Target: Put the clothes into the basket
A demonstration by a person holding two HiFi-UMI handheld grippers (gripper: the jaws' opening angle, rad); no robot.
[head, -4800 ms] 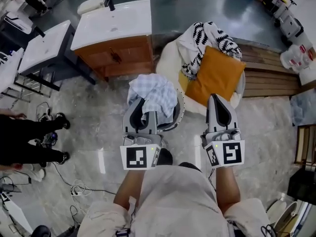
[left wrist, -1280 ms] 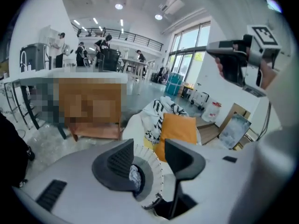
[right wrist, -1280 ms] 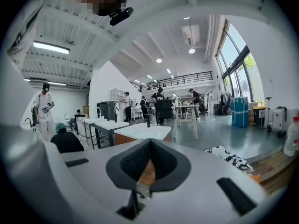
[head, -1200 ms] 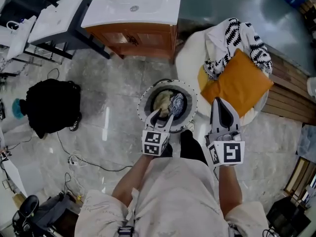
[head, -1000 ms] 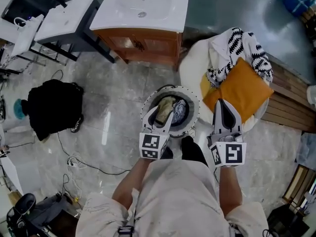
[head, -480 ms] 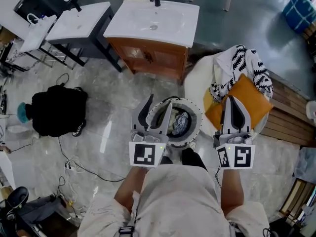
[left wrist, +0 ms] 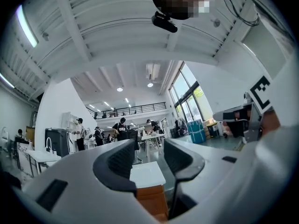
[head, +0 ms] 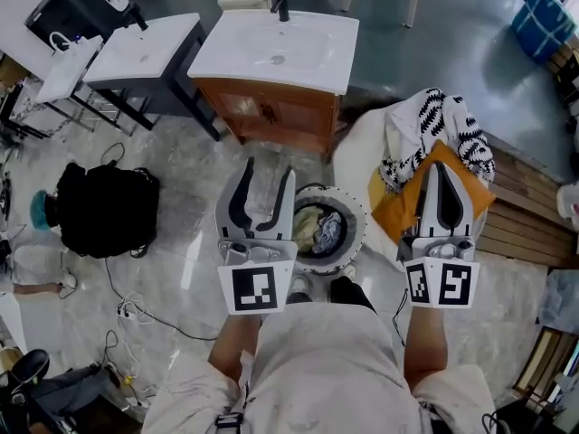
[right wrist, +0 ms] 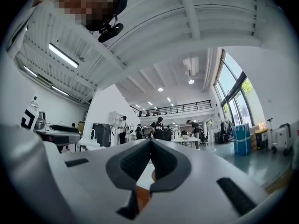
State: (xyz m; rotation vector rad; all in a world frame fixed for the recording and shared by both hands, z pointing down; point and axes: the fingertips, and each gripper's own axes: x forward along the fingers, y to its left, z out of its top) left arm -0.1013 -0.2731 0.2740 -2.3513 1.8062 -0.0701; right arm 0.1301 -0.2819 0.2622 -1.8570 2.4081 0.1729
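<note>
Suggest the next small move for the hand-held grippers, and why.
Probably open the right hand-held gripper and move it forward to the patterned cloth. Its jaws are shut on nothing, and that cloth lies just ahead, outside the basket. The left hand-held gripper is open and empty but farther off.

Two grey two-jaw grippers with marker cubes are showing in the head view: the left gripper (head: 267, 172) and the right gripper (head: 441, 170). One round basket with a white perforated rim (head: 361, 233) is standing on the floor. Two crumpled pieces are showing inside it, a tan garment (head: 310, 229) and a grey-blue garment (head: 330, 231). One orange square cushion (head: 393, 208) and one black-and-white patterned cloth (head: 434, 120) are lying on one white round seat (head: 353, 156). Two white-topped cabinets are standing beyond, a brown wooden washstand (head: 280, 108) and a dark grey stand (head: 149, 52). One black bag (head: 99, 211) is sitting on the floor.
</note>
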